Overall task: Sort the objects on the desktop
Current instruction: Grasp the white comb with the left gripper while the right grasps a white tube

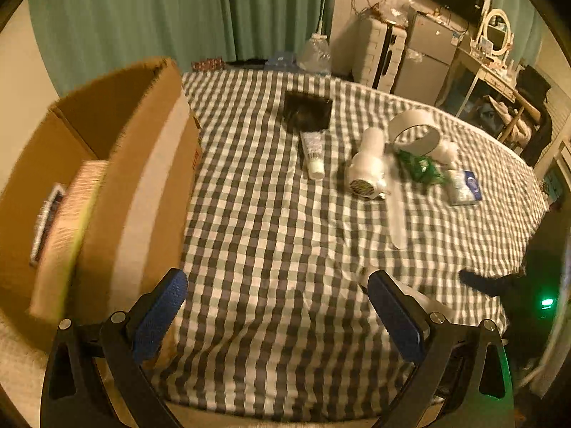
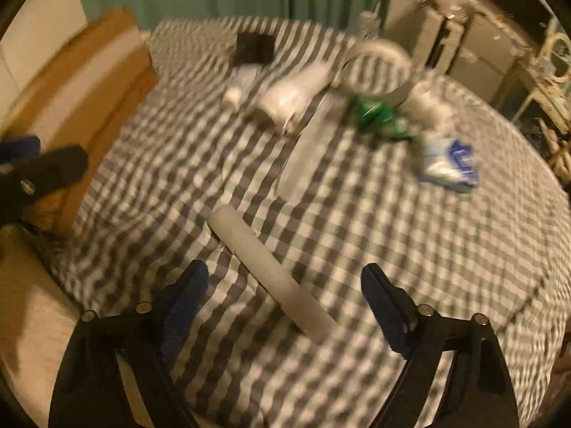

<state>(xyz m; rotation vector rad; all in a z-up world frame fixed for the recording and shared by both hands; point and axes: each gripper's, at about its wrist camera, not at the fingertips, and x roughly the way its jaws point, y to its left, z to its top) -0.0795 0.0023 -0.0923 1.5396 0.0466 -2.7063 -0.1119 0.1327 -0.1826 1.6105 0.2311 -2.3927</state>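
Note:
A cardboard box (image 1: 117, 164) stands at the left on the checked cloth (image 1: 271, 235), with a blurred pinkish book-like thing (image 1: 71, 207) at its opening. My left gripper (image 1: 276, 296) is open and empty beside the box. Farther off lie a black pouch (image 1: 307, 110), a white tube (image 1: 314, 157), a white hair dryer (image 1: 367, 164), a white ring (image 1: 414, 132), a green packet (image 1: 421, 167) and a blue-white pack (image 1: 464, 185). My right gripper (image 2: 285, 285) is open, just above a white cylinder (image 2: 267, 267) that lies between the fingers. The right wrist view is blurred.
A flat translucent strip (image 1: 396, 214) lies in the middle of the cloth. The box (image 2: 82, 107) and the left gripper (image 2: 35, 174) show at the left in the right wrist view. Green curtains, a suitcase (image 1: 378, 53) and shelves stand behind the cloth's far edge.

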